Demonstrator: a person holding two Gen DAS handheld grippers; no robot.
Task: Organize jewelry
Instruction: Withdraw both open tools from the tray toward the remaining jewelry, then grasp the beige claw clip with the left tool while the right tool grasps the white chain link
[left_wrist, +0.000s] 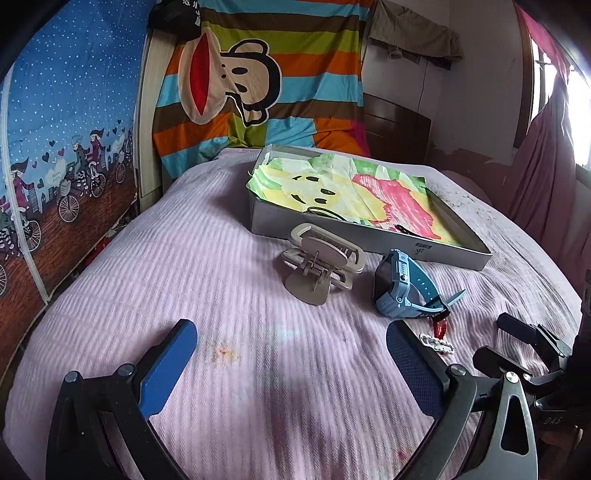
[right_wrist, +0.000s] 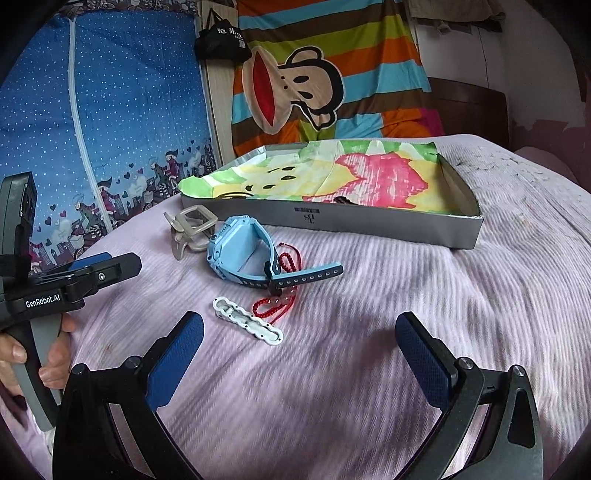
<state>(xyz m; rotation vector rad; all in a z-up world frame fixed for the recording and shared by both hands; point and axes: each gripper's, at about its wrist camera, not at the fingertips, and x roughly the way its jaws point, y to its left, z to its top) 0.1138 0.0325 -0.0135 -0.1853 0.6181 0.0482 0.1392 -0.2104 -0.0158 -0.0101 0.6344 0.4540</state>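
Note:
Both grippers hover low over a pink ribbed bedspread (left_wrist: 221, 266), open and holding nothing. Ahead of my left gripper (left_wrist: 291, 365) lie a beige claw clip (left_wrist: 321, 266) and a blue watch (left_wrist: 406, 284); a red bead bracelet (left_wrist: 439, 328) and a white hair clip (left_wrist: 437, 343) peek out beside its right finger. The right wrist view shows the white hair clip (right_wrist: 247, 325) just ahead-left of my right gripper (right_wrist: 301, 350), then the red bead bracelet (right_wrist: 280, 299), blue watch (right_wrist: 240, 254) and claw clip (right_wrist: 192, 229). Behind them sits a shallow grey box (right_wrist: 351, 221) lined with a colourful cloth.
Inside the box (left_wrist: 314, 225) lie a dark clip (left_wrist: 406, 229) and a thin ring-shaped piece (left_wrist: 325, 214). A person's hand (right_wrist: 22, 354) grips the left gripper's (right_wrist: 118, 260) handle at the left. A striped cartoon blanket (left_wrist: 258, 74) hangs behind the bed, a blue printed fabric panel (left_wrist: 55, 129) stands left.

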